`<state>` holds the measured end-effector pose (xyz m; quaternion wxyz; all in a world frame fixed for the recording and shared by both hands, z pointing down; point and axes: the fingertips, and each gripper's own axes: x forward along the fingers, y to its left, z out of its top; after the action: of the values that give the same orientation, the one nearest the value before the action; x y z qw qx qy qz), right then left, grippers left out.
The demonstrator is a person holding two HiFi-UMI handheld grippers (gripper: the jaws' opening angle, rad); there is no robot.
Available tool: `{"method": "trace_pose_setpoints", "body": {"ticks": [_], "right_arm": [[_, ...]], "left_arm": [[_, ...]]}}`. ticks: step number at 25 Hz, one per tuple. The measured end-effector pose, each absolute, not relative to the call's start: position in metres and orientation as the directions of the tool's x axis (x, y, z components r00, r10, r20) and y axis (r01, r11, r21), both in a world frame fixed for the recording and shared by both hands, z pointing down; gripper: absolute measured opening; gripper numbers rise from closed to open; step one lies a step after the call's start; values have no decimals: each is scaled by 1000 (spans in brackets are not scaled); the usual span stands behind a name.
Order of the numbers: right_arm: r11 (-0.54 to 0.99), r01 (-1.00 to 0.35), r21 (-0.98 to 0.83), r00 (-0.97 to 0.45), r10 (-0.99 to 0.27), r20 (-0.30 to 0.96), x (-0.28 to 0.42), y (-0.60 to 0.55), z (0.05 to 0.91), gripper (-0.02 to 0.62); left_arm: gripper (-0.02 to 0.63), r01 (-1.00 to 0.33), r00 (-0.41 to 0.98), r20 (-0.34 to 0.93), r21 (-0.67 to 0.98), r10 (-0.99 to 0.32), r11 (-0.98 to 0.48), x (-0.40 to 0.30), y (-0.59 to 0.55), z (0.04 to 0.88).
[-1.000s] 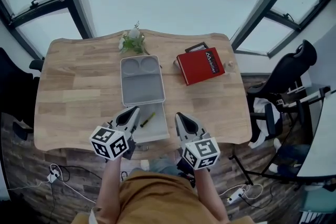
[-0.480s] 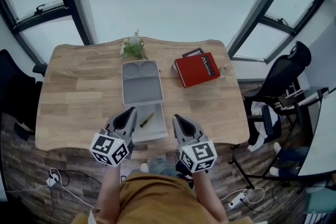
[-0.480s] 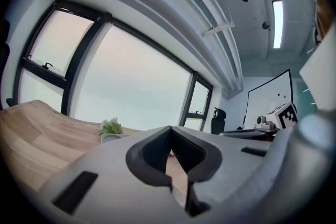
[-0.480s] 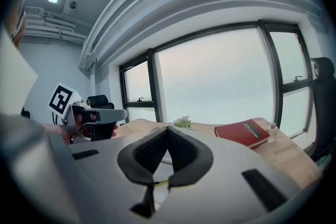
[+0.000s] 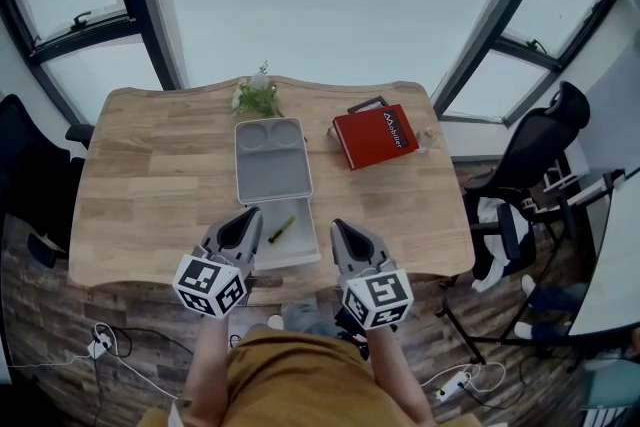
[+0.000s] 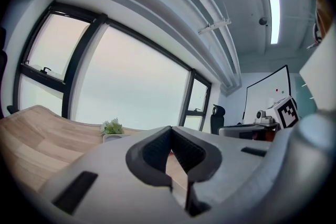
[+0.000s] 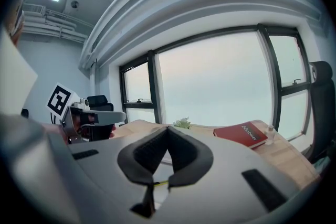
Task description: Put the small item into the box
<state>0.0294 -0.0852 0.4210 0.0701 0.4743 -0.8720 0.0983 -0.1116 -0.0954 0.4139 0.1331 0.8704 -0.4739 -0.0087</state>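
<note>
Two hand-held grippers hang over the near edge of the light wooden table. On the left gripper the jaws are pressed together with nothing between them. On the right gripper the jaws likewise meet and are empty. Between the two lies the open pale grey rectangular box; its far half bears two round recesses. The small olive-green stick-shaped item rests inside the box's near, paler half, apart from both grippers. A red hardcover book lies right of the box. A small green potted plant stands at the table's far edge.
</note>
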Motion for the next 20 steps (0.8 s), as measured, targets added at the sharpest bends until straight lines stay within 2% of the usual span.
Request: {"method": "trace_pose_setpoints", "body": {"ticks": [15, 20], "right_arm": [[526, -843, -117, -538, -814, 218, 27, -81, 422, 3], [517, -847, -121, -531, -819, 219, 31, -81, 423, 3]], "left_arm": [[5, -819, 553, 122, 260, -824, -511, -116, -93, 418], [5, -817, 569, 158, 218, -807, -533, -108, -89, 423]]}}
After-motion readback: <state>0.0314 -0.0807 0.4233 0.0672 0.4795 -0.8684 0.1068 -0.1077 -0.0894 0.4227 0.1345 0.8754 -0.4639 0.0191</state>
